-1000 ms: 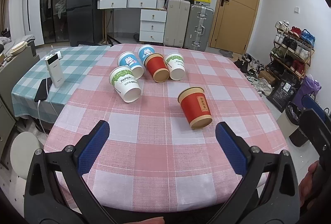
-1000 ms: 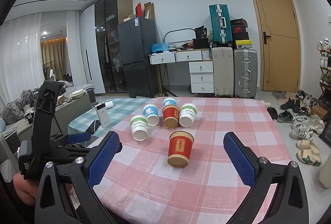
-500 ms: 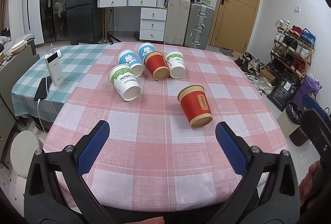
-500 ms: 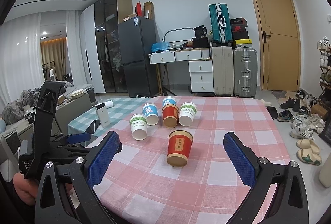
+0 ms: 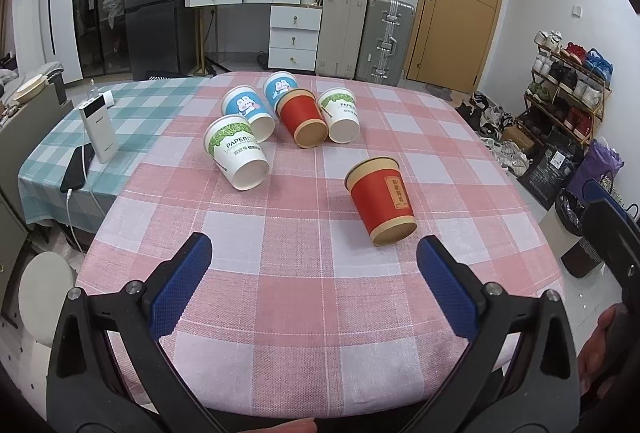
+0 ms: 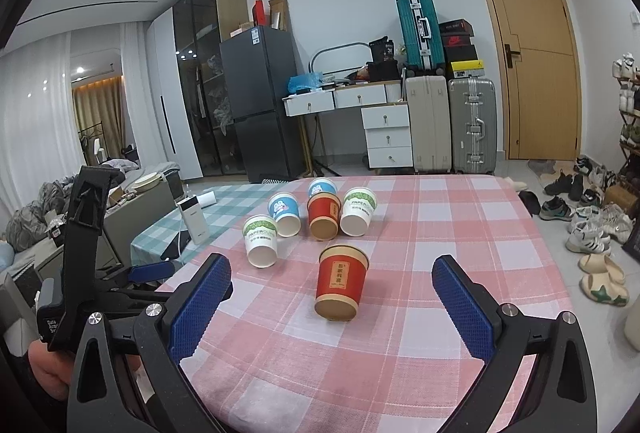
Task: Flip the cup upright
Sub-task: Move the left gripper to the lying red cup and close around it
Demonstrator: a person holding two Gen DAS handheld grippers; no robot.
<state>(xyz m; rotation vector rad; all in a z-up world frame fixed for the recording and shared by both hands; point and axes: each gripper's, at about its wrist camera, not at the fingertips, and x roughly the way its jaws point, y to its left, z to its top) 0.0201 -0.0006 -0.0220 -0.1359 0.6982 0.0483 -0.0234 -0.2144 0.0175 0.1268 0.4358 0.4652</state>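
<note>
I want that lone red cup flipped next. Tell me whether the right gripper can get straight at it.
Probably yes. The red cup stands apart from the other cups, upside down, with bare tablecloth before the open right gripper.

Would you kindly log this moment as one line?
left gripper: open | right gripper: open | nearest red cup: upside down, untouched | step: approach

Six paper cups on the table: two red [image 5: 382, 201] [image 5: 302, 117], two blue [image 5: 248, 113] [image 5: 280, 87], two green-and-white [image 5: 236, 151] [image 5: 342, 113].
</note>
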